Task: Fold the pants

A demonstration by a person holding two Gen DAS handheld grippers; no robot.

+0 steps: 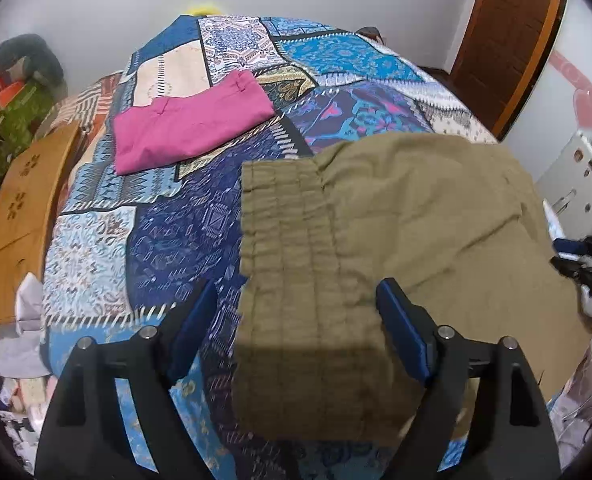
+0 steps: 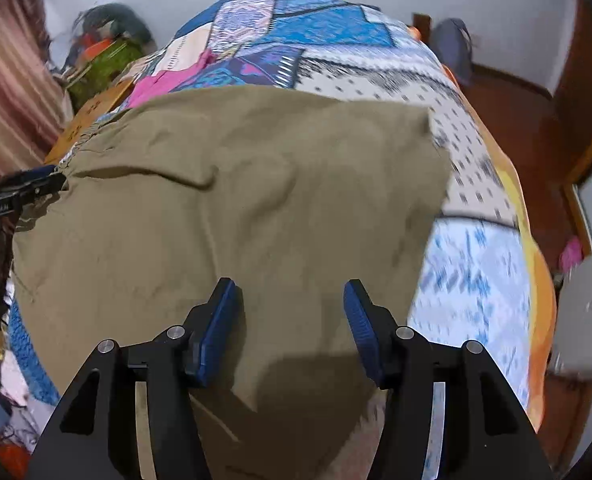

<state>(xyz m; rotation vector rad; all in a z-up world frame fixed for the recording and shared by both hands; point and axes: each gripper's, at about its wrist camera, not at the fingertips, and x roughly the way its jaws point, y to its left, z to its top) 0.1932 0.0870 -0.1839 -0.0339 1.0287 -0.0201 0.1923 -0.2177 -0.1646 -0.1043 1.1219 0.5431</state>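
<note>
The olive pants [image 1: 395, 220] lie spread on the patterned bedspread [image 1: 144, 240], near its front edge, with the gathered waistband [image 1: 288, 216] to the left and the legs running off to the right; the cloth looks already doubled once, though the layers cannot be counted. Further back on the bed sits a pink garment [image 1: 188, 128], already folded and well apart from the pants. The left gripper [image 1: 297, 292] hangs over the waistband end with its jaws wide apart and the waistband between them, the pads not pressing on it. The right gripper [image 2: 292, 288] hangs over the leg end, jaws parted as well, cloth beneath but nothing pinched. The step in hand appears to be the approach for the next fold: both grippers are placed to take the near edge. The next move calls for lowering each until one pad slips under the hem, closing on all layers together, then lifting both ends evenly so the fold lands square.
</note>
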